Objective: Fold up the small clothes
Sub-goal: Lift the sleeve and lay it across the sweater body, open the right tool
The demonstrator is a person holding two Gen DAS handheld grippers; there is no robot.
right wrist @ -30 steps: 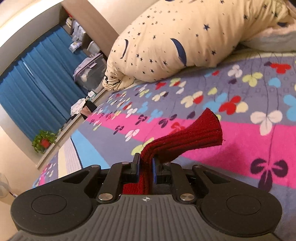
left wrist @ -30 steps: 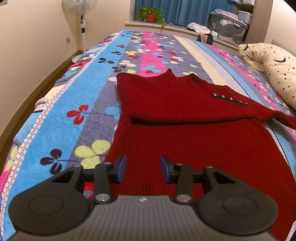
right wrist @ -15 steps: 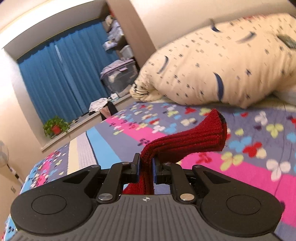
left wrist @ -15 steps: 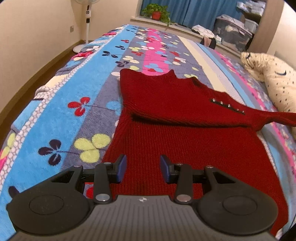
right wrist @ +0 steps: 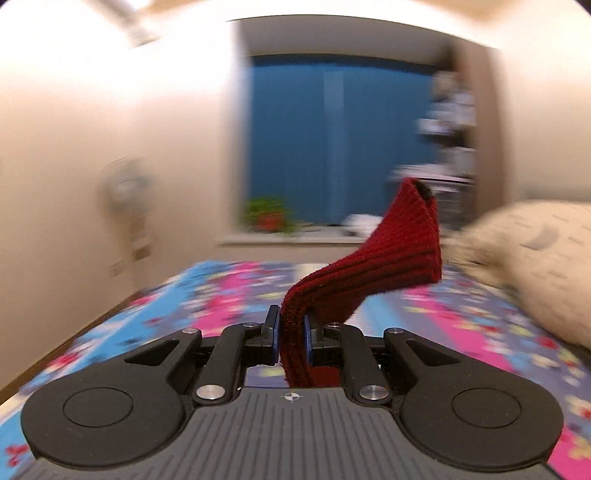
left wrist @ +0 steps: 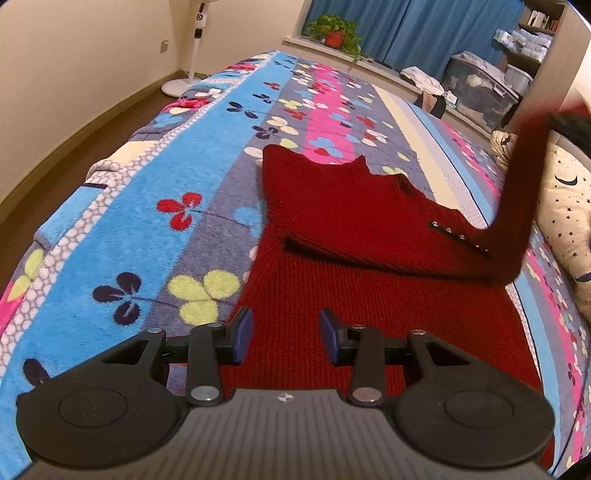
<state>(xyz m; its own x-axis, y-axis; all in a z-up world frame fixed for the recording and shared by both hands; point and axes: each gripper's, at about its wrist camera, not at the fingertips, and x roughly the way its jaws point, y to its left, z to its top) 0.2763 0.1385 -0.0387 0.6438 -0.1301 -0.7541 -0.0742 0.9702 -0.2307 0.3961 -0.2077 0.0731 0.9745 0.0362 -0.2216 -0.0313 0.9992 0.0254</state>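
Observation:
A dark red knitted sweater lies on the flowered bed cover, its upper part folded down over the body, with a row of small studs showing. In the left wrist view one sleeve rises steeply from the sweater's right side towards the upper right. My left gripper hovers open over the sweater's near hem, nothing between its blue pads. In the right wrist view my right gripper is shut on the sleeve, whose ribbed cuff sticks up past the fingers. That view is motion-blurred.
A cream pillow with stars and moons lies at the bed's right side. Beyond the bed are blue curtains, a potted plant on the sill and storage boxes. A standing fan is by the left wall.
My right gripper swung up and round with the sleeve, from facing the pillow to facing the window. The sleeve, flat on the bed before, now stands lifted. The left gripper shifted slightly.

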